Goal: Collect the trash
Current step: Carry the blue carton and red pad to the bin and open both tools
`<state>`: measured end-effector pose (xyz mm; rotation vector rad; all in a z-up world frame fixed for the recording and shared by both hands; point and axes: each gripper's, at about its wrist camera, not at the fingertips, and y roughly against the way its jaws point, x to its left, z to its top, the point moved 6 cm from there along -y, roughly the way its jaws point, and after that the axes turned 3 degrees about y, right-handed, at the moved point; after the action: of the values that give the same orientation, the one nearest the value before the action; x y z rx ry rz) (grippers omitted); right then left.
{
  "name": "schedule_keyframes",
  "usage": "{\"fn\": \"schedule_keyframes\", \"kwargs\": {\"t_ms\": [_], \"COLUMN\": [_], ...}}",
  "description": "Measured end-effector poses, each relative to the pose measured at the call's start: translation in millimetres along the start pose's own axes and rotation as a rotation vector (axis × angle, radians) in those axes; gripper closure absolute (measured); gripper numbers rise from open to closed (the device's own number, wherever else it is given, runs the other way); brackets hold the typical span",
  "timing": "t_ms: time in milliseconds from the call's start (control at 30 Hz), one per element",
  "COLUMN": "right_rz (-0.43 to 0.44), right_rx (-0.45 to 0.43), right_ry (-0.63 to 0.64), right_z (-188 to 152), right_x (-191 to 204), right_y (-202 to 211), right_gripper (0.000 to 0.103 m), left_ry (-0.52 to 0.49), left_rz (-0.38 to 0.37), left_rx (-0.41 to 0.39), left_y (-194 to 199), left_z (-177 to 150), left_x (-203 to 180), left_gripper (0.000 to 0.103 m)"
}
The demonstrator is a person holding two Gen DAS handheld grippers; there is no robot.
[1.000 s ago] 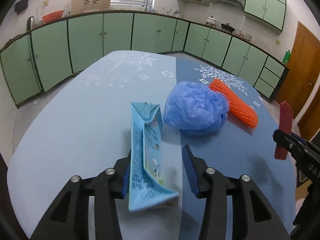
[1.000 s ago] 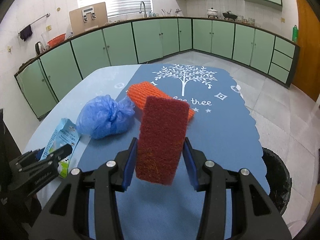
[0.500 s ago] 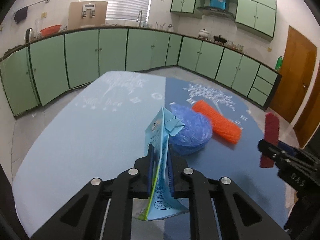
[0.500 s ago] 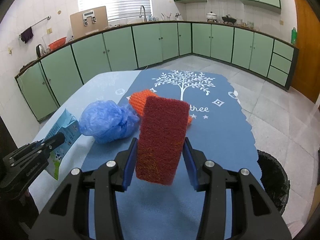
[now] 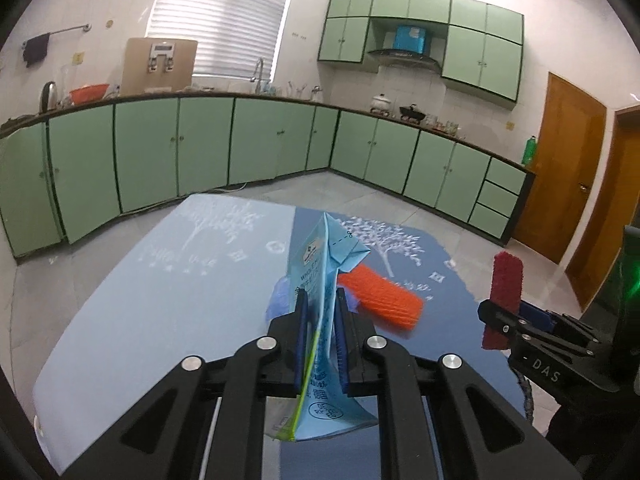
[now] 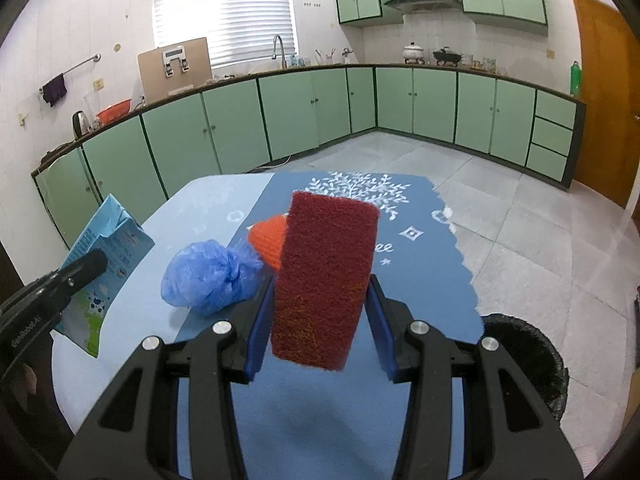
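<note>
My left gripper (image 5: pixel 319 300) is shut on a flattened light-blue milk carton (image 5: pixel 320 276), held upright above the table; from the right wrist view the same carton (image 6: pixel 106 252) hangs at the left. My right gripper (image 6: pixel 320 288) is shut on a dark red scouring pad (image 6: pixel 326 280), seen edge-on as the red pad (image 5: pixel 503 300) at the right of the left wrist view. A crumpled blue plastic bag (image 6: pixel 208 276) and an orange sponge (image 5: pixel 384 300) lie on the blue tablecloth (image 5: pixel 160 300). The carton hides most of the bag in the left wrist view.
A black trash bin (image 6: pixel 532 356) stands on the floor by the table's right edge. Green cabinets (image 5: pixel 200 148) line the far walls, and a brown door (image 5: pixel 568 188) is at the right. Tiled floor lies beyond the table.
The left gripper closed on the carton lying on the table and lifted it upright. Both grippers have risen; the right one still holds the red pad.
</note>
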<state>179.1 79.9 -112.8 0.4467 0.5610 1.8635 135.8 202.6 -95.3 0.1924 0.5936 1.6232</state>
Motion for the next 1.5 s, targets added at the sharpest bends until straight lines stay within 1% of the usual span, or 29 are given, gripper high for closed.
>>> {"fn": "schedule_keyframes", "kwargs": {"t_ms": [133,267,433,800,1167,1333,1500], "right_rz": [-0.023,-0.053,-0.087,-0.172,-0.289,-0.326,-0.346], "right_rx": [-0.016,-0.035,-0.048,-0.063,-0.051,-0.034,0.0], "right_ry": [0.001,-0.013,-0.023,-0.059,-0.106,-0.122,-0.139], "right_z": [4,6,6,-4,-29,-41,-54], "right_x": [-11,-27,-45,-108,-187,-218,-247], "right_y": [12,26,39,65,82,82,72], "right_gripper": [0.06,0.06,0.06,0.06,0.06,0.06,0.06], "left_ry": [-0.01,-0.044,-0.088,-0.153,-0.225,-0.244,-0.259], "left_rz": [-0.039,-0.079,-0.124,-0.236,-0.368,-0.409,-0.445], "left_rx": [0.002,0.006,0.028,0.064,0.077,0.097,0.124], "left_y": [0,-4,-13,-24,-40,-55,-71], "left_z": [0,-1,-7,-25,-36,-43,-54], "left_x": [-17,-42,-73,-141,-229,-261,-291], "left_gripper": [0.091,0.091,0.091,0.091,0.091,0.091,0.091]}}
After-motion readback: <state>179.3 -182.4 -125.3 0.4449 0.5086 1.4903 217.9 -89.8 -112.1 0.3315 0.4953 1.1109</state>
